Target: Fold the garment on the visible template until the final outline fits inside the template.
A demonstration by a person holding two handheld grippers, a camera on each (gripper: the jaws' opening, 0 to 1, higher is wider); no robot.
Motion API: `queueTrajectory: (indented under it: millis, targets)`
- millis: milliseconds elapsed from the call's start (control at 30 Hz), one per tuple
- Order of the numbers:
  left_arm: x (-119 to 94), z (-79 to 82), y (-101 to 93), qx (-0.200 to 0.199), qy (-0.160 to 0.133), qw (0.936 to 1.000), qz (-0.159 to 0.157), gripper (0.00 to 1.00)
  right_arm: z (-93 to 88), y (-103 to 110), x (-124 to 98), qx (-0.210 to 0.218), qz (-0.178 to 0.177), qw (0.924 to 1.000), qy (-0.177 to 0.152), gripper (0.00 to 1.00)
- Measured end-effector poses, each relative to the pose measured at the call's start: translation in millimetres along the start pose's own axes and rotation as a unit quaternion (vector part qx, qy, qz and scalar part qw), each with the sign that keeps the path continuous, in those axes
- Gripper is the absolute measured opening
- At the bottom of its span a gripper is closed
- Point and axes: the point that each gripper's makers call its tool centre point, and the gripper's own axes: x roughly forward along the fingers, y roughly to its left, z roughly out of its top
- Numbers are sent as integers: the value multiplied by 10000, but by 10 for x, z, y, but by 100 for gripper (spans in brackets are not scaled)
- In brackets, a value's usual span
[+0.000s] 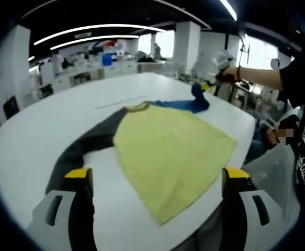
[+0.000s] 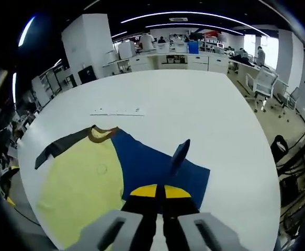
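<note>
A yellow shirt [image 1: 168, 151] lies flat on the white table [image 1: 32, 141], with a brown collar [image 1: 137, 107] and a dark grey sleeve [image 1: 84, 146] stretched toward my left gripper [image 1: 157, 173]. That gripper hovers at the shirt's hem, jaws wide apart and holding nothing. The blue sleeve [image 1: 196, 99] is lifted at its end by my right gripper [image 1: 217, 78], held by a person's hand. In the right gripper view the jaws [image 2: 160, 191] are closed, and a fold of the blue sleeve [image 2: 180, 151] rises from them over the blue panel [image 2: 142, 162] beside the yellow front [image 2: 84, 183].
A thin pale strip [image 2: 118, 111] lies on the table beyond the collar. The person [image 1: 304, 104] stands at the table's right edge. Desks and office chairs [image 2: 262, 81] line the room behind. Bare tabletop [image 2: 194, 99] stretches past the shirt.
</note>
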Motion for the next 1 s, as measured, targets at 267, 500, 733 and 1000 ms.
queueTrajectory:
  millis: [267, 500, 733, 1000]
  targets:
    - [6, -19, -56, -14, 30, 10000, -49, 99, 49, 228, 59, -261, 185, 9994, 107, 0]
    - [16, -35, -84, -39, 67, 10000, -56, 98, 95, 460, 125, -443, 349, 9983, 161, 0]
    - [20, -32, -116, -1, 72, 9999, -131, 98, 157, 672, 188, -665, 507, 9964, 131, 0]
    - [27, -21, -141, -28, 36, 9998, -181, 98, 160, 940, 286, -853, 662, 9941, 143, 0]
